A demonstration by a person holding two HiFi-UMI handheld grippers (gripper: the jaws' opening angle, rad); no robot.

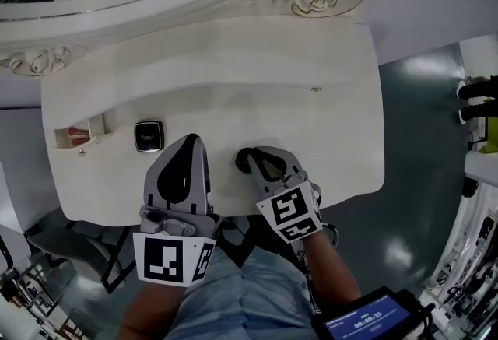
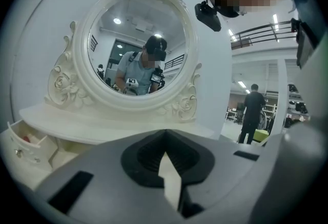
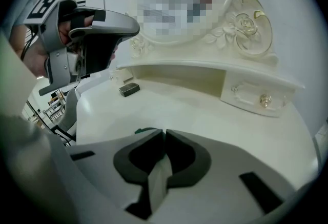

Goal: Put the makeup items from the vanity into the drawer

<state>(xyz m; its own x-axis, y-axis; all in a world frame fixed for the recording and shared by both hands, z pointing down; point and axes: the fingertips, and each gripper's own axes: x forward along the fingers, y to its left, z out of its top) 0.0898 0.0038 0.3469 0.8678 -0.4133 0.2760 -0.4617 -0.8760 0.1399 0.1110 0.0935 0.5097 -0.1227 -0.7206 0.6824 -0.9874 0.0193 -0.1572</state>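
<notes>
White vanity [image 1: 327, 120] with one round mirror [image 2: 136, 46] and two small drawers. The open drawer [image 1: 66, 142] at the left holds one red item [image 1: 78, 131]; the closed drawer [image 3: 256, 96] sits at the right (its knob shows). One black compact [image 1: 149, 136] lies on the tabletop between the open drawer and the left gripper [image 1: 191, 141], touching neither. Two grippers are over the front of the tabletop. The left gripper's jaws meet with nothing between them. The right gripper [image 1: 247, 159] also has its jaws together, tip close to the top; a green sliver [image 3: 138, 129] beside the tip is too small to identify.
</notes>
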